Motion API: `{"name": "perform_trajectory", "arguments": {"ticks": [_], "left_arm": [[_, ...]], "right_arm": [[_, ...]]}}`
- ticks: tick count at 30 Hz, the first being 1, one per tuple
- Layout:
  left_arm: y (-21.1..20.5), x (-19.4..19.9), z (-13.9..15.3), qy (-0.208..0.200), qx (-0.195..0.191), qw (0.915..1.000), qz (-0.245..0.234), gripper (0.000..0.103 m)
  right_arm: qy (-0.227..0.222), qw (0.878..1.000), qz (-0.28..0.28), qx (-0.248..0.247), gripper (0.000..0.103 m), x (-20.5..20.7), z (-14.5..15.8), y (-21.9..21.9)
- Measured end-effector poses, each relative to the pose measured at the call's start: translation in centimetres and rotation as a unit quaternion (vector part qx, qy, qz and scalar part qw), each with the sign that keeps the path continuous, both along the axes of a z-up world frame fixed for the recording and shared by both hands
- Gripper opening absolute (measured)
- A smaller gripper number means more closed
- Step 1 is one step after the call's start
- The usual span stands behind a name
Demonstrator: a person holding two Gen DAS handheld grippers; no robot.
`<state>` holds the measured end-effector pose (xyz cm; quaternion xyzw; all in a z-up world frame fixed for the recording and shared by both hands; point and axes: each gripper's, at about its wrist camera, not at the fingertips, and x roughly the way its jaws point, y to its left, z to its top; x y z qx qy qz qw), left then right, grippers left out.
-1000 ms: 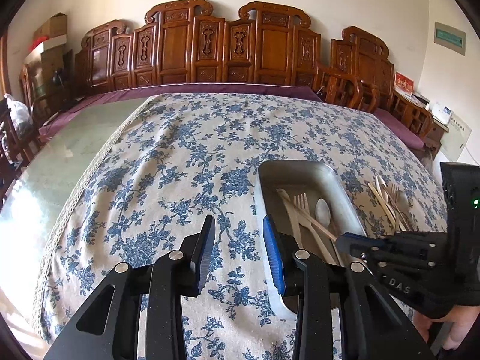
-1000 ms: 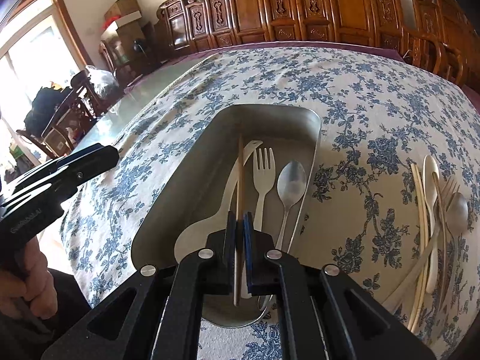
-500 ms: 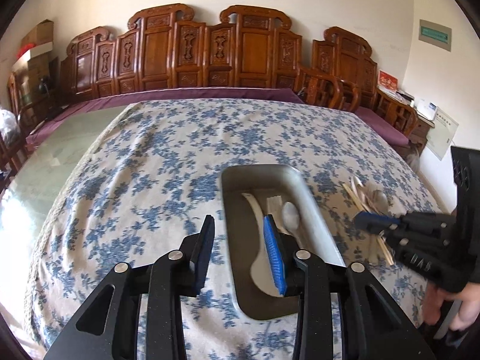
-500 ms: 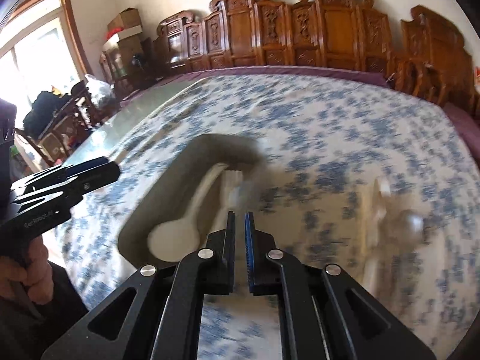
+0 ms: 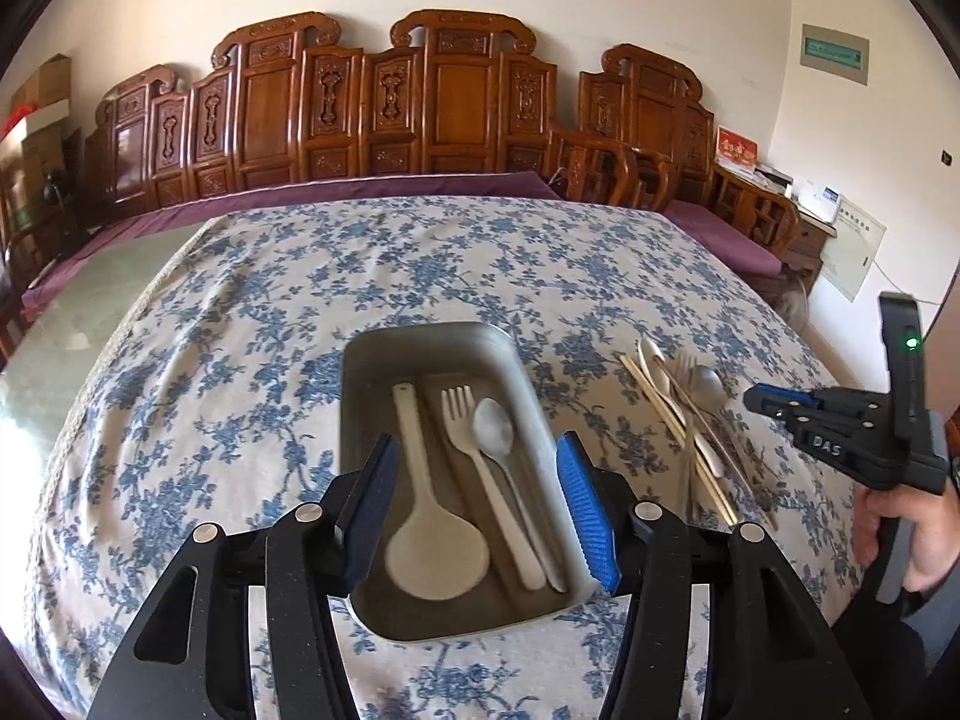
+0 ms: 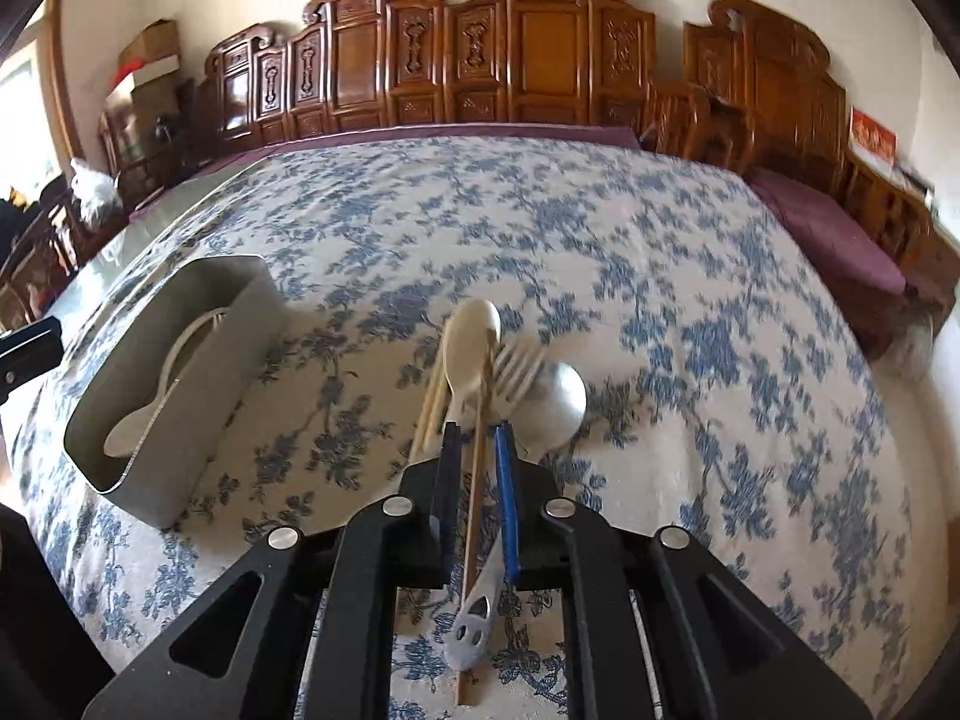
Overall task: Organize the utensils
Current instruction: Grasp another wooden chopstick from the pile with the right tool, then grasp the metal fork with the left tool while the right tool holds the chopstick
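Observation:
A grey metal tray (image 5: 360,396) sits on the floral tablecloth and holds a white rice paddle (image 5: 429,534), a pale fork (image 5: 474,450) and a metal spoon (image 5: 495,429). My left gripper (image 5: 477,501) is open, its fingers on either side of the tray's near end. A loose pile of utensils (image 5: 684,414) lies right of the tray: chopsticks (image 6: 432,402), a pale spoon (image 6: 471,342), a fork (image 6: 516,369) and a metal spoon (image 6: 558,402). My right gripper (image 6: 477,441) hangs over the pile, slightly open, with a chopstick (image 6: 474,516) between its fingers. The tray also shows in the right wrist view (image 6: 198,402).
The table (image 5: 420,264) is covered with a blue floral cloth; bare glass shows at the left. Carved wooden chairs (image 5: 420,114) line the far side. A purple cloth runs along the far edge.
My right gripper has left the tray, swung right over the loose pile and opened slightly around a chopstick. My left gripper has opened wide and moved over the tray's near end.

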<state>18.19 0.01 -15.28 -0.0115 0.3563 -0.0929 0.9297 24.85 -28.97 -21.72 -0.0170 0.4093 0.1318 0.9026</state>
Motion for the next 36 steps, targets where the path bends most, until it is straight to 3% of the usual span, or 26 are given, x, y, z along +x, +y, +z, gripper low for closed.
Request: {"name": "perform_trajectory", "arguments": {"ticks": [8,16,23,31,36], "left_arm": [[-2.1,-0.5,-0.4,0.0,0.009,0.9997,-0.024,0.052],[-4.0,-1.1,-0.7,0.0,0.02,0.9987,-0.046,0.052],[-4.9,-1.6,-1.0,0.001,0.032,0.9975,-0.063,0.052],[-6.9,-2.2,-1.3,0.002,0.048,0.9957,-0.079,0.052],[-8.7,-1.8,-1.7,0.014,0.057,0.9941,-0.092,0.052]], "right_arm": [[0.041,0.999,0.014,-0.001,0.013,0.6,-2.7,0.7],[0.063,0.997,0.018,-0.034,0.013,0.3,-4.4,0.8],[0.06,0.997,0.019,-0.037,0.006,0.0,-4.5,0.4],[0.01,0.999,0.017,0.031,0.006,-0.8,-1.5,-1.0],[-0.012,0.999,0.007,0.047,0.006,-0.6,-0.4,-2.4]]}}
